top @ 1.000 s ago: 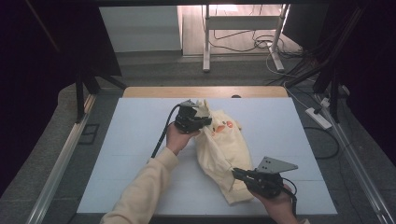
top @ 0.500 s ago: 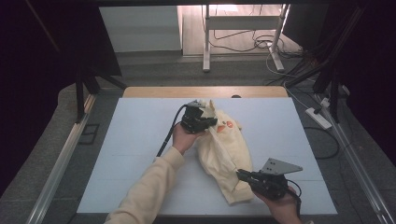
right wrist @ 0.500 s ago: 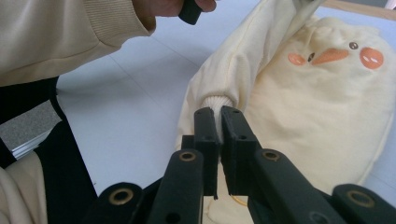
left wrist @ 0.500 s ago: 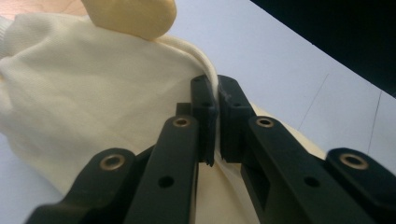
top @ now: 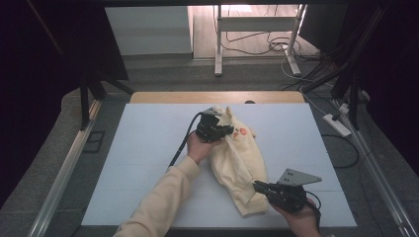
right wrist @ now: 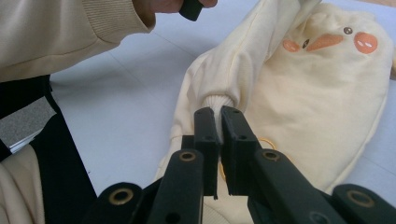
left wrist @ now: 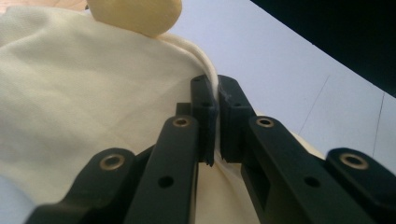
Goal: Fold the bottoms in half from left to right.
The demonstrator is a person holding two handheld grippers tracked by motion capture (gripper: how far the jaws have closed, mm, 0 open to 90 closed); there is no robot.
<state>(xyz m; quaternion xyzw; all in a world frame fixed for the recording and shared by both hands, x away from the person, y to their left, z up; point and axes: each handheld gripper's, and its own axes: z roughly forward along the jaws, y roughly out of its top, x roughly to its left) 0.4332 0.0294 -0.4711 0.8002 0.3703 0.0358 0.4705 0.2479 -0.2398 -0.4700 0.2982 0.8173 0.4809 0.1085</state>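
A cream-yellow child's sweatshirt with an orange duck face lies crumpled at the middle of the pale table. My left gripper is at the garment's far end, shut on a fold of its fabric. My right gripper is at the near end, shut on the ribbed cuff of a sleeve. In the right gripper view the duck face lies at the upper right, and a hand in a cream sleeve crosses the top left.
The table's wooden far edge borders a grey floor. A metal rail runs along the left side. Cables and a power strip lie on the floor at the right. A white stand is behind the table.
My left gripper has shifted a little to the right and toward me with the fabric, bunching the far end of the sweatshirt. The right gripper has stayed put.
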